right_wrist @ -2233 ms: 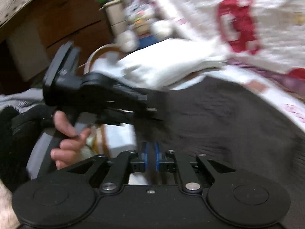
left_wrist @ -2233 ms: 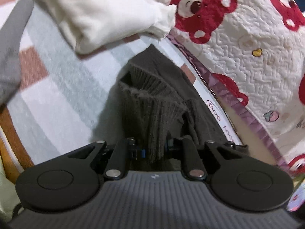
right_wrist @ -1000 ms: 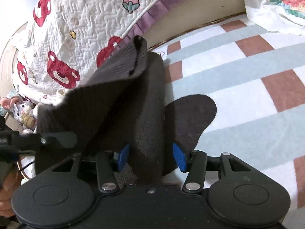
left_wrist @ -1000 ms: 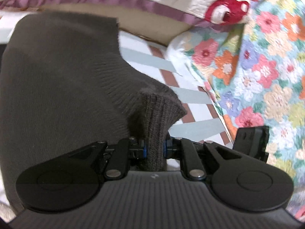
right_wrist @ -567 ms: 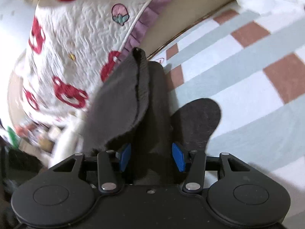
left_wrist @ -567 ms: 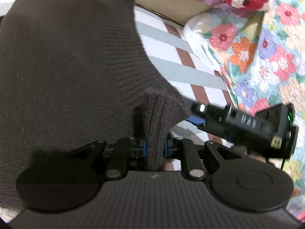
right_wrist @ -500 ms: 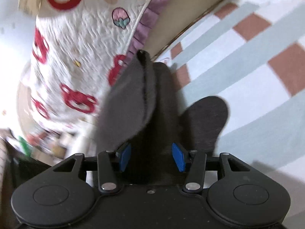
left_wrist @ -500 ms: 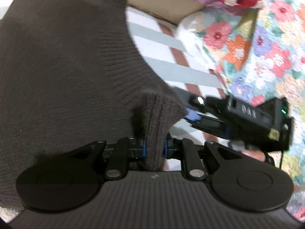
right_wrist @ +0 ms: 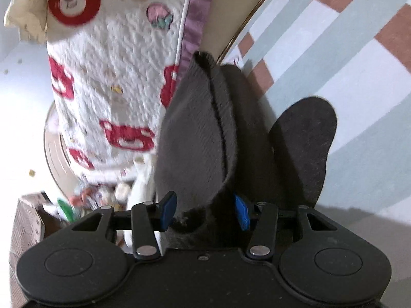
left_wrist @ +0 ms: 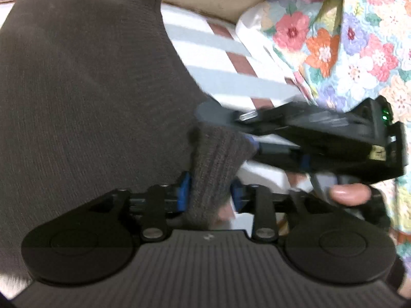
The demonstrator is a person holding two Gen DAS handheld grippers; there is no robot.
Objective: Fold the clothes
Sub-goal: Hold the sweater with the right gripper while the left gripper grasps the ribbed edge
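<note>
dark knit sweater [left_wrist: 84, 97] cuff between opening left claw [left_wrist: 209, 195], fold between closing right claw [right_wrist: 204, 211]

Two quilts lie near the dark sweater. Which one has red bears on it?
The white quilt beyond the sweater has the red bears and a purple border. The other quilt shows coloured flowers.

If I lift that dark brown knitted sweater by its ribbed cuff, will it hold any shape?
Probably not: the dark brown knitted sweater drapes limply and folds over itself. The thick ribbed cuff looks grippy, so slipping seems unlikely. It probably sags and swings.
</note>
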